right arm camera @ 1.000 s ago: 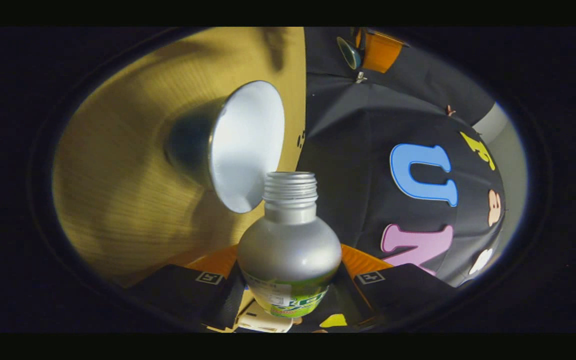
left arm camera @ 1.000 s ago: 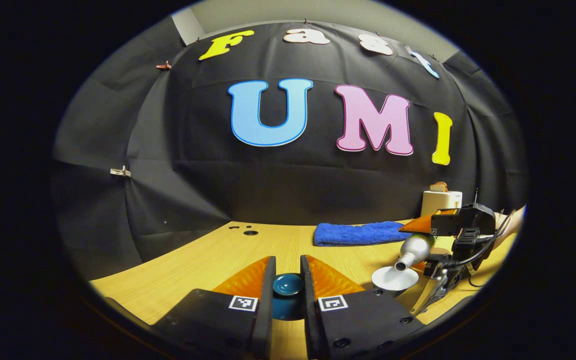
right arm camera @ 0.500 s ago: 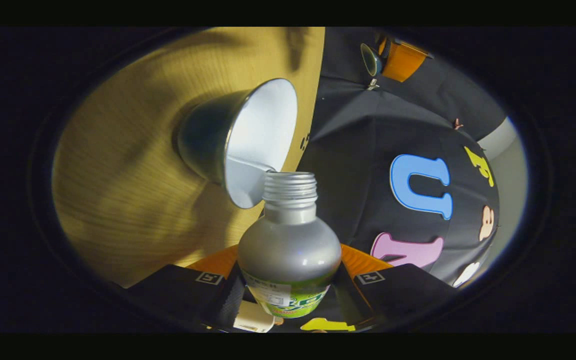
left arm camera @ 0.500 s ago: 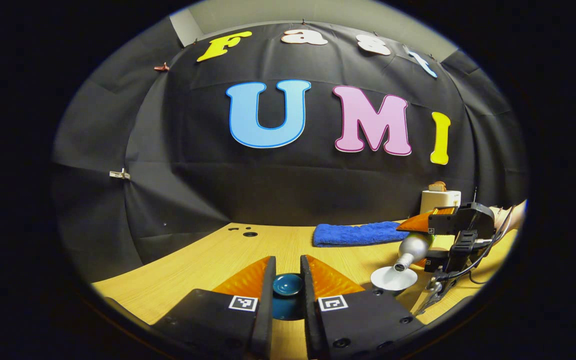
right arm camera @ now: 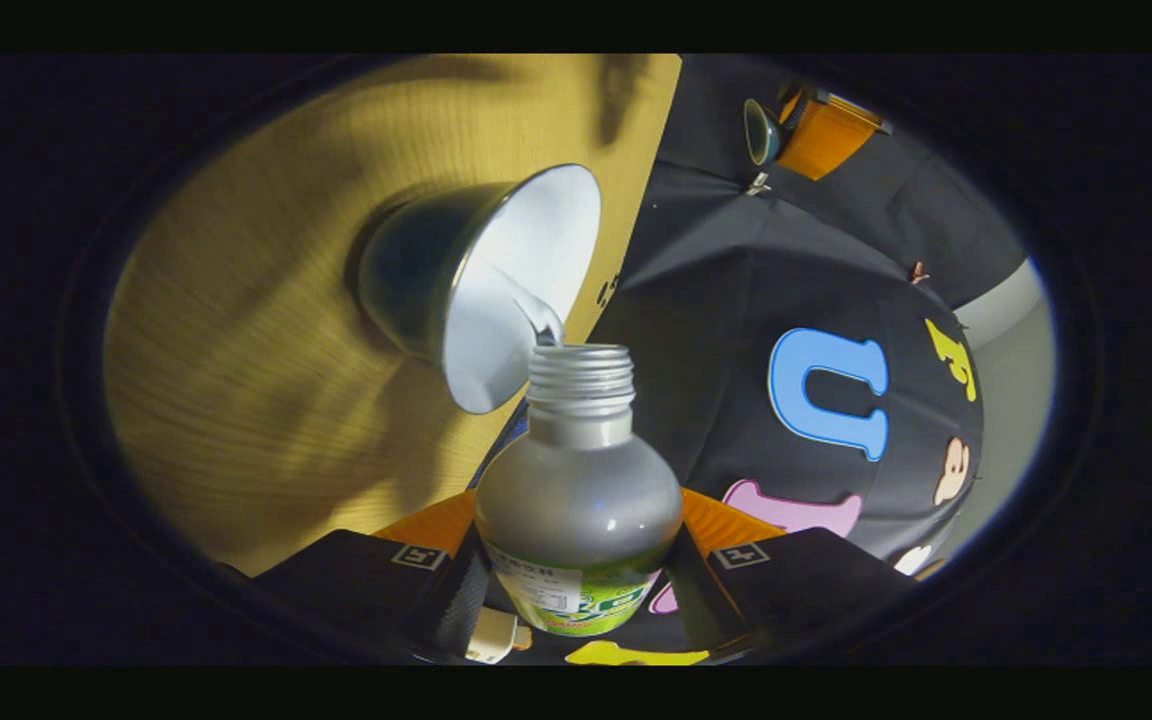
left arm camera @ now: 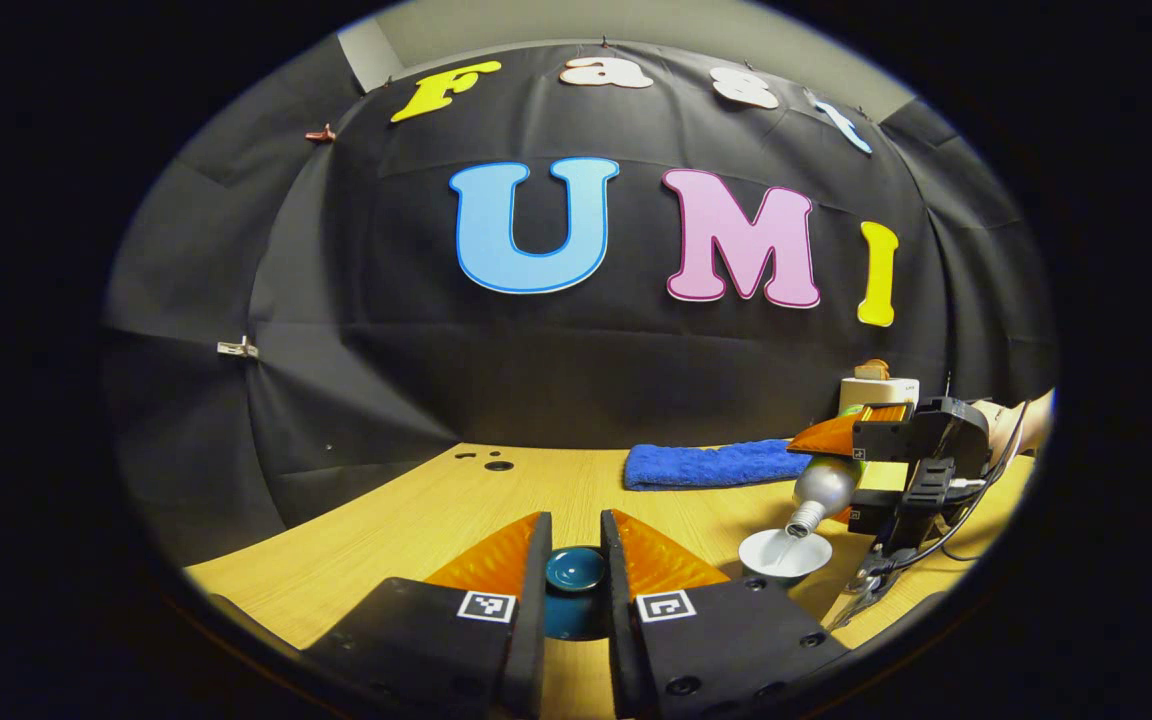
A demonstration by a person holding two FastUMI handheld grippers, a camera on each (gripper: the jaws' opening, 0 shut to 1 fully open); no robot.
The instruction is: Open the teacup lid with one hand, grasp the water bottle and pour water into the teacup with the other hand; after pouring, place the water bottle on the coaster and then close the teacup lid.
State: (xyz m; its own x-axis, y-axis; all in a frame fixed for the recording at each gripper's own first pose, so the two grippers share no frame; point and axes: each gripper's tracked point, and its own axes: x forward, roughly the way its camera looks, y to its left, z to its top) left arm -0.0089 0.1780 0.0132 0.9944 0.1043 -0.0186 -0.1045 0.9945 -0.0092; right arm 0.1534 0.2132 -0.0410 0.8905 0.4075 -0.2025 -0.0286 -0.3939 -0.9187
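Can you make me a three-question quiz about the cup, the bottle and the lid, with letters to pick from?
1. Where is the blue towel?
A. on the table by the back wall
B. inside the teacup
C. under the lid

2. What colour is the teacup lid?
A. red
B. dark teal
C. white

3. What is the water bottle doing?
A. standing on a coaster
B. lying flat on the table
C. tipped over the teacup, pouring water

Answers:
1. A, it lies flat on the wood near the wall cloth.
2. B, the knob between the left gripper fingers is dark teal.
3. C, the right gripper holds it tilted and a stream runs into the cup.
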